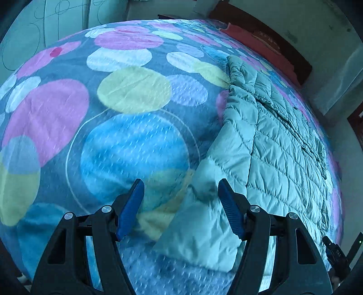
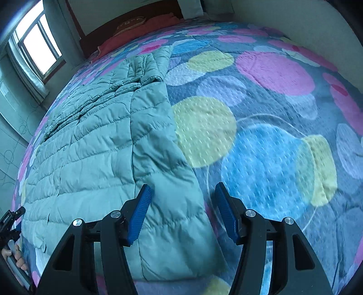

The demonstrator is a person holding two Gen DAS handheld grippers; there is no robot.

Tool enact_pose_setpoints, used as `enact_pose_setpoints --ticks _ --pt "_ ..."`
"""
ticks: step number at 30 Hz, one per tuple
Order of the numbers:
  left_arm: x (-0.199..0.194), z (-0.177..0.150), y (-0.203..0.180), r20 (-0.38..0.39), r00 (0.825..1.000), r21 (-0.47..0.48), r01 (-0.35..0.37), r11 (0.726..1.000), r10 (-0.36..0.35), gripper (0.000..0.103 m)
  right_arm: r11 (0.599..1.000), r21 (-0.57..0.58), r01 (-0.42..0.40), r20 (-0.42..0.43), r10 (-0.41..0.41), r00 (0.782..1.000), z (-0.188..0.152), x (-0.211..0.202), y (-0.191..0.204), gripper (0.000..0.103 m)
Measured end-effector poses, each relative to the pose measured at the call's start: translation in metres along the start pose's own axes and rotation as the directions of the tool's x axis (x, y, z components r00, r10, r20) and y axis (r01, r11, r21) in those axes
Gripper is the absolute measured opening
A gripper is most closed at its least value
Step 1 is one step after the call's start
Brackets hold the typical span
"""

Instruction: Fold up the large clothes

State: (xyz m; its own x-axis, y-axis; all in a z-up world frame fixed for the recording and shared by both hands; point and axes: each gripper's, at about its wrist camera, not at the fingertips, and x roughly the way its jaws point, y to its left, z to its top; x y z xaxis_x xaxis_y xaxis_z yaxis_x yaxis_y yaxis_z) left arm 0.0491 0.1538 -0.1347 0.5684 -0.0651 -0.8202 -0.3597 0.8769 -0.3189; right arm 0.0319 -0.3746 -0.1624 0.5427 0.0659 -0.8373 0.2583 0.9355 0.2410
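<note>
A pale green quilted down jacket [image 1: 272,147] lies spread flat on the bed, on the right in the left wrist view and on the left [image 2: 90,147] in the right wrist view. One sleeve [image 1: 204,227] runs down under my left gripper [image 1: 181,183], whose blue pads stand apart above the cloth without pressing it. The jacket's other sleeve [image 2: 172,204] lies below my right gripper [image 2: 183,186], which is also open with nothing pinched. Each gripper hangs over its own side of the jacket, near the front edge of the bed.
The bedspread [image 1: 131,147] is blue-grey with large pink, yellow and blue circles. A dark wooden headboard [image 2: 127,20] and a red pillow [image 2: 136,34] sit at the far end. A window [image 2: 38,38] is on the left wall. A hand [image 2: 18,258] holds the other gripper at the lower left.
</note>
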Motion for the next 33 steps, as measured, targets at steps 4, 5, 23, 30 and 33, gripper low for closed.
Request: enact_pose_setpoints --ticks 4,5,23,30,33 --pt "-0.012 -0.019 0.006 -0.005 1.0 -0.043 0.023 0.999 -0.023 0.067 0.998 0.043 -0.036 -0.007 0.036 0.999 -0.02 -0.011 -0.008 0.059" --pt "-0.015 -0.024 0.008 -0.007 1.0 -0.053 0.029 0.998 -0.029 0.067 0.998 0.048 -0.04 -0.008 0.04 0.999 -0.023 -0.012 -0.009 0.059" --pt "-0.017 -0.046 -0.001 0.003 0.986 -0.155 0.164 0.974 -0.165 0.067 0.953 0.183 -0.241 0.015 0.243 0.97 -0.053 -0.02 0.005 0.059" --pt "-0.018 -0.048 -0.004 0.004 0.983 -0.18 0.18 0.967 -0.182 0.056 0.933 0.233 -0.274 0.062 0.267 0.962 -0.049 -0.015 0.0 0.058" --pt "-0.019 -0.055 -0.005 0.012 0.982 -0.192 0.189 0.963 -0.191 0.056 0.941 0.216 -0.259 0.069 0.25 0.966 -0.048 -0.015 0.001 0.053"
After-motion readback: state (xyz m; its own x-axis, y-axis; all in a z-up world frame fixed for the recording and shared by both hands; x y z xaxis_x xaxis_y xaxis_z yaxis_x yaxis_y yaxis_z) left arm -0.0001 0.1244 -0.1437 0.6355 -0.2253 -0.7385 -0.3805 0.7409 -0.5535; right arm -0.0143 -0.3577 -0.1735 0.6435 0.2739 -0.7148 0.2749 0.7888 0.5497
